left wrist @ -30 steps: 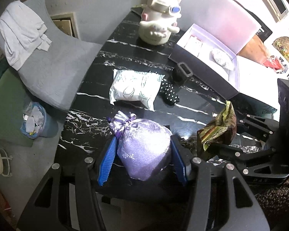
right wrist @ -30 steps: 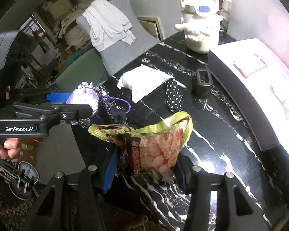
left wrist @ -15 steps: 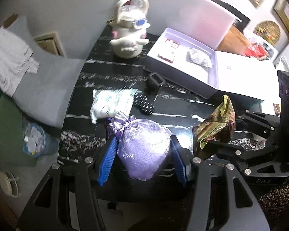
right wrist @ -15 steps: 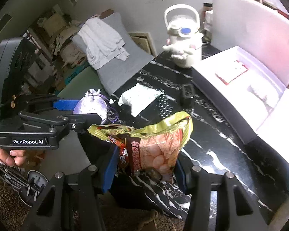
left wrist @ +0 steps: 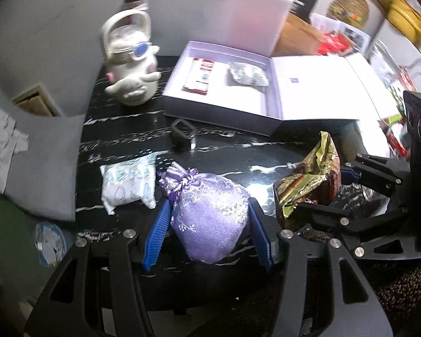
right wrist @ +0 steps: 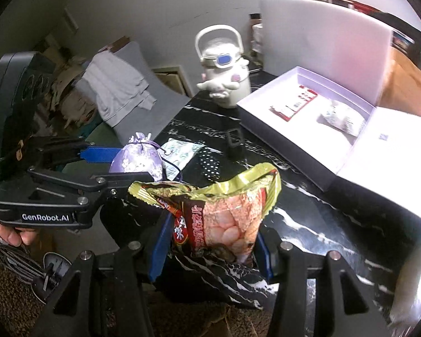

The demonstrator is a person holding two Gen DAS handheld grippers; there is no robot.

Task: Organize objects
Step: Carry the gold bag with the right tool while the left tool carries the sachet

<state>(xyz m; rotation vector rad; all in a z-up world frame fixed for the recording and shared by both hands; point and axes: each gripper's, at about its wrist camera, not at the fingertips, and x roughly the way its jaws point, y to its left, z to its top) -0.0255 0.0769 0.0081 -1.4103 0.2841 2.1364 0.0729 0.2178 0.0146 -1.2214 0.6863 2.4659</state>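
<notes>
The left tool [left wrist: 207,224] clamps the purple pouch [left wrist: 210,213] and the right tool [right wrist: 210,238] clamps the snack bag [right wrist: 219,213], both held above the table [left wrist: 238,146] near the open white box [left wrist: 224,90].

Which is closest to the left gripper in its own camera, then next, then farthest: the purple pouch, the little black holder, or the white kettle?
1. Purple pouch, between the jaws.
2. Black holder, mid-table.
3. White kettle, far left end.
</notes>
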